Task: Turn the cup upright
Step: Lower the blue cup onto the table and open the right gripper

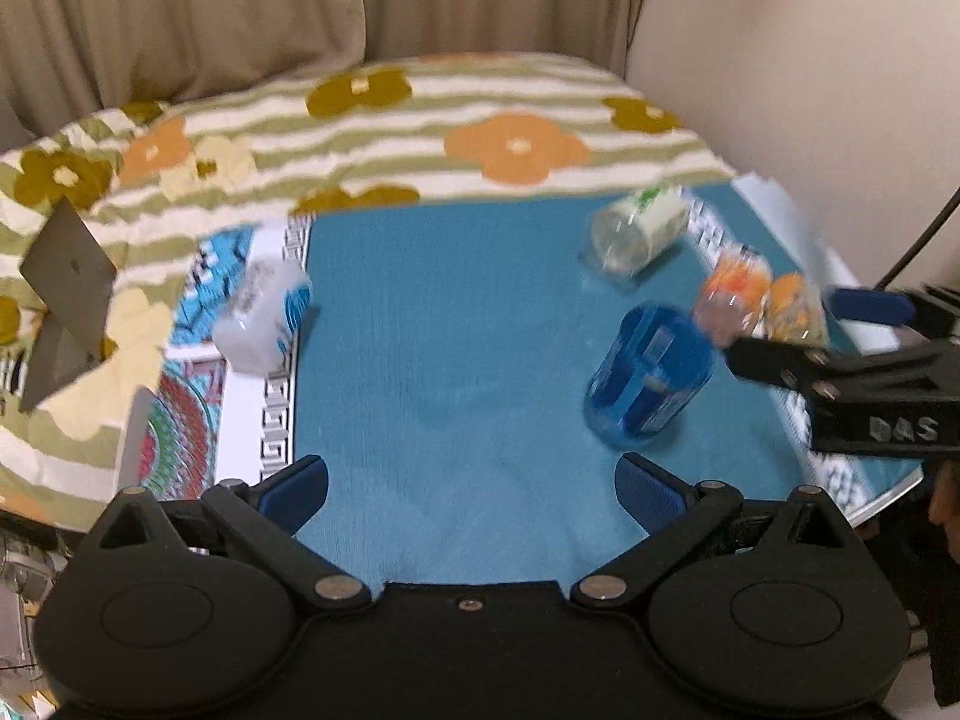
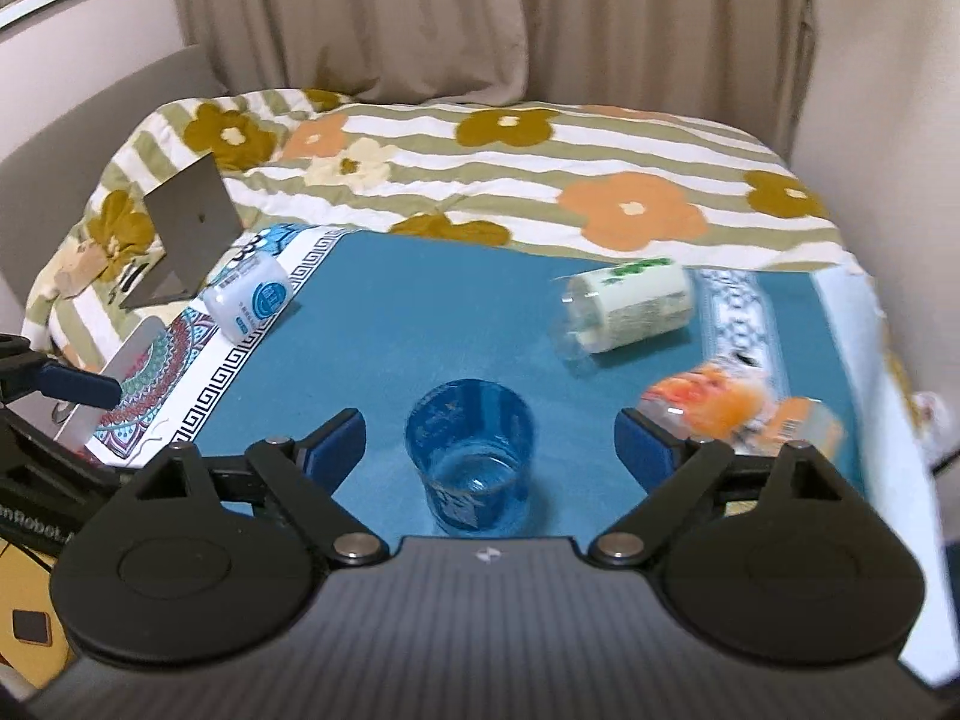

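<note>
Nearest in the right wrist view, the right gripper is seen with its jaws spread wide and nothing held between them. The blue cup stands upright on the teal mat in the gap between the two blue pads, touching neither; its open mouth faces up. In the left wrist view the same blue cup is seen to the right, blurred, with the right gripper just beside it.

The left gripper is held above the near edge of the teal mat, its jaws also wide apart and empty.

Farther back on the mat, a white cup with green print lies on its side, its mouth turned to the left. To the right, an orange cup lies tipped over near the mat's patterned border. At the left edge, a white cup with a blue label lies on its side across the border.

Beyond the mat, a striped blanket with flowers covers a bed, and a grey laptop stands open on it at the left. Beige curtains hang behind.
</note>
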